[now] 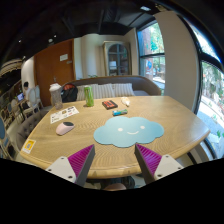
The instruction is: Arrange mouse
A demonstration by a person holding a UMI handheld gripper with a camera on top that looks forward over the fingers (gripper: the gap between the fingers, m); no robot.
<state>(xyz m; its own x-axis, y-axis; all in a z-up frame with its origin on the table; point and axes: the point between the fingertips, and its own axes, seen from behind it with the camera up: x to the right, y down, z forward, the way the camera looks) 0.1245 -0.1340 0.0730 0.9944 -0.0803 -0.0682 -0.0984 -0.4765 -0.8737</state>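
Observation:
A pale pink-white mouse [65,128] lies on the round wooden table [170,115], at the left, well beyond the left finger. A light blue cloud-shaped mat [129,131] lies in the middle of the table, just ahead of the fingers. My gripper [113,162] is held above the table's near edge. Its fingers, with magenta pads [75,158], are spread wide apart with nothing between them.
A green bottle [88,96], a dark small box [109,104], a small blue thing [119,112], papers [63,114] and a white jug [56,95] stand on the table's far part. A sofa [120,88] lies behind. A chair [213,128] stands at the right.

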